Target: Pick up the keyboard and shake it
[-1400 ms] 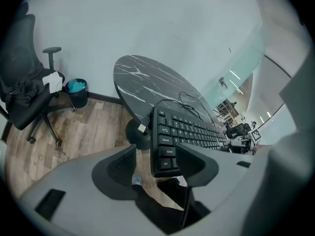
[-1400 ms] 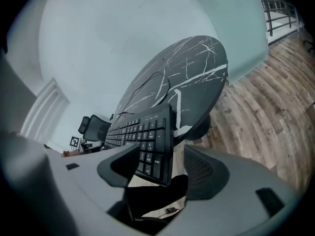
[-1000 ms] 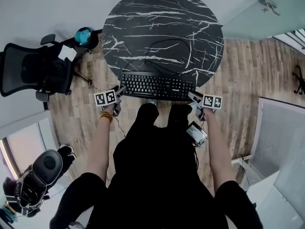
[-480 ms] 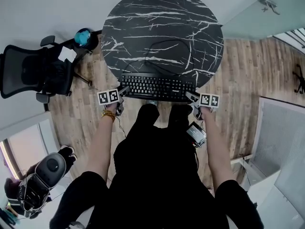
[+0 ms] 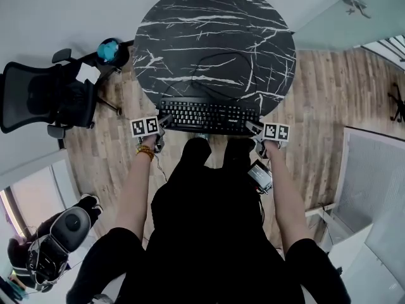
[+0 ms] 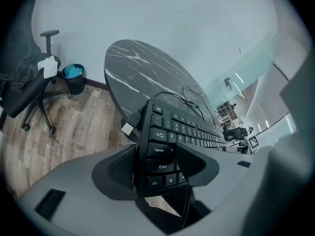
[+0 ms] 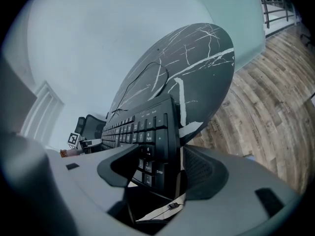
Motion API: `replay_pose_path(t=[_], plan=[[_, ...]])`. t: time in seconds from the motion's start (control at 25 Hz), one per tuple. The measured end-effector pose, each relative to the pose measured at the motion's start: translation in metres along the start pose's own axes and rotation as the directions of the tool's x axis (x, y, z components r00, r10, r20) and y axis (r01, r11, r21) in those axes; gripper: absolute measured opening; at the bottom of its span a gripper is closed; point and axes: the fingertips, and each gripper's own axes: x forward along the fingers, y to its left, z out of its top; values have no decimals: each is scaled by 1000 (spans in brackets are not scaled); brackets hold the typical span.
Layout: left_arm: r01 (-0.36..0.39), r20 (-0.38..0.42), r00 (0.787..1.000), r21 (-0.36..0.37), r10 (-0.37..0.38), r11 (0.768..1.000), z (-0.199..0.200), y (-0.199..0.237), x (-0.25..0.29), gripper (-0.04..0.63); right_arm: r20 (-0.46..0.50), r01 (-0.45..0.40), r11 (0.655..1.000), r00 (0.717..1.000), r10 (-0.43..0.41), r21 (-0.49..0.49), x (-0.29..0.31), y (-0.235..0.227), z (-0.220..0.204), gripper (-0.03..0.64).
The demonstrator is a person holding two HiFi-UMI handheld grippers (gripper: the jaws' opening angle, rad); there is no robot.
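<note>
Black keyboard (image 5: pixel 209 115) gripped at both ends, at the near edge of the round black marble-look table (image 5: pixel 215 18).

The left gripper (image 6: pixel 157 166) has its jaws closed on the Ctrl/Shift end. The right gripper (image 7: pixel 165 163) has its jaws closed on the numpad end by the Enter key. The keyboard's near long side overhangs the table's rim, and no view settles whether it is clear of the top. A black cable (image 5: pixel 215 62) loops on the table behind it. Left of the table stands a dark waste bin (image 5: pixel 112 50) with something blue inside, and beside it an office chair (image 5: pixel 44 97) with a white sheet on the seat. Compared with a second ago, both marker cubes sit slightly closer to the table and the keyboard looks a little shallower front to back. Only the gripper views show which keys are gripped, and only the head view shows the person's forearms and dark clothing.
</note>
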Motion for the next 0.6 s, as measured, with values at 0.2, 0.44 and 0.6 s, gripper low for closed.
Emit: replay_pose_path(t=[0.2, 0.44, 0.6], plan=[[-2, 8, 1000, 10, 2, 1000, 0, 0, -1, 252, 5, 35, 999, 999, -35, -15, 0, 0, -2, 259], [0, 13, 1000, 10, 0, 1000, 2, -1, 1, 252, -4, 25, 1000, 1000, -25, -11, -1, -1, 0, 259], [2, 10, 1000, 17, -2, 1000, 2, -2, 1, 252, -25, 35, 999, 999, -36, -29, 0, -1, -2, 259]])
